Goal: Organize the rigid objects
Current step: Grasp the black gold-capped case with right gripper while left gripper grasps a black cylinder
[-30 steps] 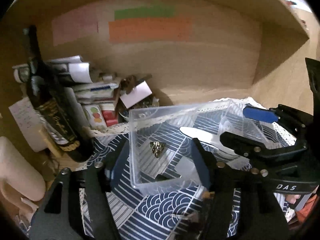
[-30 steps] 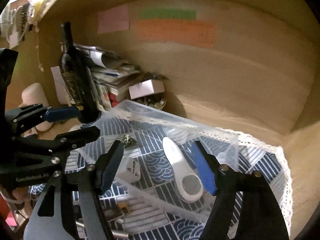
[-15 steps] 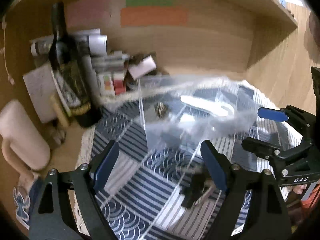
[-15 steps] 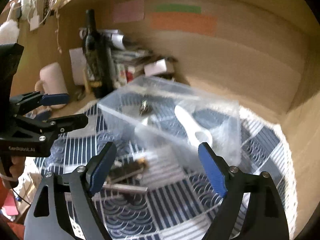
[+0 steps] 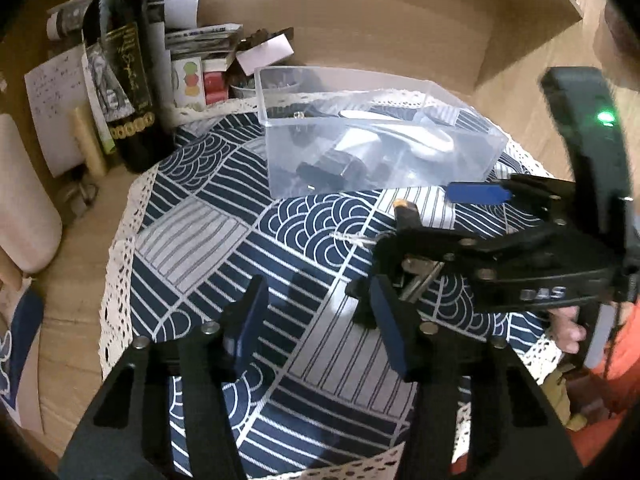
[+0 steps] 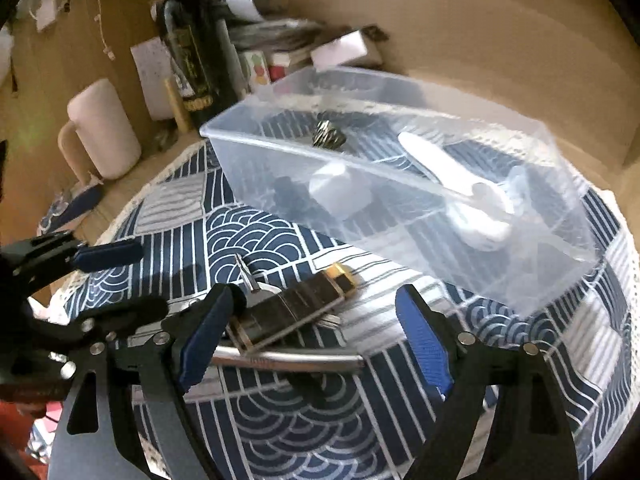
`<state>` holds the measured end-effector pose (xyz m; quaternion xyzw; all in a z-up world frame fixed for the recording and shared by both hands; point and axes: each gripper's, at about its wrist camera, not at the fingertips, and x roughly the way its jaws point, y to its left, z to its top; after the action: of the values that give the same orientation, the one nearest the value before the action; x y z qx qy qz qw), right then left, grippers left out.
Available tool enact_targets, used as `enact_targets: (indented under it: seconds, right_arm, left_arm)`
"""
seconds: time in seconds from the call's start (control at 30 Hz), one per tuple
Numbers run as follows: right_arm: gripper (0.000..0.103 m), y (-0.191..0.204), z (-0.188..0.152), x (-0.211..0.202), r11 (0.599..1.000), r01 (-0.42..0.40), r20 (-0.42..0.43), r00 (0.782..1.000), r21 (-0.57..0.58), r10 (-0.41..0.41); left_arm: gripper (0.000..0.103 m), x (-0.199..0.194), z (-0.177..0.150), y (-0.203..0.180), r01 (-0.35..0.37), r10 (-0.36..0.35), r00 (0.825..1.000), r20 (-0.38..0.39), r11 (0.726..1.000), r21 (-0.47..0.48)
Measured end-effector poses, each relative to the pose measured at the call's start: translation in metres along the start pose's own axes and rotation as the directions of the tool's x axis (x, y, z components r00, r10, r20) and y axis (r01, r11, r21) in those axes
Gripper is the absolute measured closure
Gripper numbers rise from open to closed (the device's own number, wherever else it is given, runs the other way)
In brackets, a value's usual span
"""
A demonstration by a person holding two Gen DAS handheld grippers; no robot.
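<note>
A clear plastic box [image 5: 472, 148] [image 6: 280, 184] stands on the blue patterned cloth [image 5: 208, 216] [image 6: 280, 432]. It holds a white shoehorn-like piece [image 6: 448, 168], a small metal trinket [image 6: 328, 138] and other small items. On the cloth in front of it lie a dark clip with a gold end [image 6: 304, 304], keys and a metal bar [image 6: 288, 360]. My right gripper [image 6: 316, 340] is open just above these items; it also shows in the left wrist view [image 5: 440, 248]. My left gripper [image 5: 320, 320] is open and empty above the cloth.
A dark wine bottle [image 5: 124, 64] [image 6: 192, 40], stacked papers and small boxes [image 5: 200, 60] stand at the back left against the wooden wall. A pale pink mug [image 6: 100, 128] [image 5: 20, 200] stands left of the cloth. The wooden side wall [image 5: 532, 32] rises at the right.
Both grippers have pulled back from the clear box toward the front of the cloth. The box now stands farther away, and the right gripper hovers over the clip and keys.
</note>
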<state>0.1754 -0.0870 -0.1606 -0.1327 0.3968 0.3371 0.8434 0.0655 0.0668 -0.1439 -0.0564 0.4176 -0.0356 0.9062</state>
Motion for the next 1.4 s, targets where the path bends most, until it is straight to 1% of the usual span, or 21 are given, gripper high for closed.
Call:
enact_targets:
  seconds: [0.1, 0.13, 0.17, 0.23, 0.3, 0.37, 0.47, 0.5, 0.53, 0.57, 0.6, 0.7, 0.73, 0.77, 0.8, 0.93, 1.0, 1.1, 1.2, 1.27, 1.4]
  right_arm:
    - [0.033, -0.001, -0.005, -0.001, 1.0, -0.01, -0.007, 1.0, -0.006, 0.01]
    - [0.041, -0.002, -0.007, -0.002, 1.0, 0.002, -0.011, 1.0, -0.013, -0.002]
    - [0.044, -0.003, -0.008, -0.003, 1.0, 0.013, -0.013, 1.0, -0.019, -0.013]
    - [0.053, -0.008, -0.012, -0.003, 0.999, 0.03, -0.027, 0.999, -0.021, -0.03]
    - [0.061, -0.012, -0.015, -0.002, 0.999, 0.045, -0.04, 0.998, -0.028, -0.047]
    - [0.064, -0.016, -0.019, -0.002, 0.997, 0.063, -0.046, 0.997, -0.035, -0.065]
    - [0.066, -0.022, -0.022, -0.003, 0.998, 0.062, -0.049, 0.997, -0.029, -0.064]
    - [0.066, -0.022, -0.021, -0.003, 0.998, 0.059, -0.048, 0.997, -0.028, -0.06]
    - [0.066, -0.022, -0.019, -0.003, 0.998, 0.053, -0.043, 0.998, -0.03, -0.055]
    - [0.066, -0.021, -0.017, -0.004, 0.998, 0.052, -0.038, 0.998, -0.034, -0.054]
    - [0.066, -0.02, -0.015, -0.003, 0.998, 0.052, -0.035, 0.998, -0.038, -0.053]
    - [0.066, -0.016, -0.008, 0.005, 0.997, 0.049, -0.042, 0.998, -0.067, -0.052]
    - [0.072, -0.015, -0.007, 0.008, 0.996, 0.057, -0.048, 0.997, -0.072, -0.06]
    - [0.077, -0.016, -0.007, 0.01, 0.997, 0.047, -0.047, 0.998, -0.068, -0.05]
    - [0.081, -0.017, -0.008, 0.008, 0.998, 0.033, -0.045, 0.998, -0.061, -0.036]
    - [0.081, -0.023, -0.012, -0.003, 0.999, 0.035, -0.006, 0.999, -0.036, -0.035]
    - [0.081, -0.025, -0.014, -0.012, 0.999, 0.024, 0.017, 1.0, -0.024, -0.023]
    - [0.081, -0.024, -0.015, -0.031, 0.999, 0.034, 0.065, 0.997, -0.024, -0.032]
    - [0.081, -0.024, -0.011, -0.049, 0.999, 0.047, 0.121, 0.992, -0.026, -0.044]
    - [0.081, -0.026, -0.005, -0.06, 0.997, 0.069, 0.158, 0.985, -0.031, -0.063]
    - [0.081, -0.035, 0.009, -0.078, 0.997, 0.08, 0.219, 0.973, -0.024, -0.073]
  left_arm:
    - [0.058, -0.001, -0.002, -0.002, 0.013, -0.013, 1.0, -0.005, 1.0, 0.008]
    - [0.059, -0.001, -0.002, -0.003, 0.02, -0.02, 1.0, -0.008, 1.0, 0.016]
    - [0.059, 0.0, -0.002, -0.005, 0.027, -0.027, 1.0, -0.009, 0.999, 0.023]
    - [0.059, 0.002, 0.0, -0.011, 0.044, -0.043, 0.999, -0.012, 0.998, 0.042]
    - [0.059, 0.005, 0.001, -0.017, 0.058, -0.057, 0.998, -0.013, 0.996, 0.06]
    - [0.059, 0.01, 0.003, -0.024, 0.06, -0.059, 0.998, -0.015, 0.995, 0.076]
    - [0.059, 0.021, 0.007, -0.029, 0.047, -0.045, 0.999, -0.026, 0.995, 0.086]
    - [0.061, 0.024, 0.008, -0.029, 0.047, -0.044, 0.998, -0.033, 0.995, 0.085]
    - [0.064, 0.029, 0.009, -0.03, 0.053, -0.05, 0.998, -0.043, 0.995, 0.085]
    - [0.074, 0.032, 0.009, -0.031, 0.058, -0.053, 0.997, -0.053, 0.995, 0.086]
    - [0.08, 0.035, 0.009, -0.031, 0.065, -0.059, 0.996, -0.066, 0.994, 0.091]
    - [0.08, 0.037, 0.007, -0.03, 0.081, -0.075, 0.995, -0.068, 0.993, 0.082]
    - [0.08, 0.035, 0.007, -0.028, 0.086, -0.081, 0.995, -0.065, 0.993, 0.076]
    - [0.08, 0.033, 0.007, -0.028, 0.086, -0.082, 0.995, -0.06, 0.994, 0.07]
    - [0.08, 0.031, 0.007, -0.026, 0.082, -0.079, 0.996, -0.052, 0.994, 0.067]
    - [0.08, 0.016, 0.008, -0.023, 0.064, -0.064, 0.998, -0.006, 0.996, 0.057]
    - [0.08, 0.01, 0.011, -0.023, 0.053, -0.054, 0.998, 0.022, 0.997, 0.055]
    - [0.08, -0.001, 0.017, -0.021, 0.049, -0.052, 0.997, 0.062, 0.998, 0.048]
    - [0.08, -0.012, 0.027, -0.022, 0.04, -0.045, 0.993, 0.106, 0.998, 0.043]
    - [0.08, -0.019, 0.035, -0.023, 0.034, -0.04, 0.99, 0.136, 0.998, 0.044]
    - [0.08, -0.032, 0.052, -0.025, 0.019, -0.027, 0.981, 0.194, 0.999, 0.041]
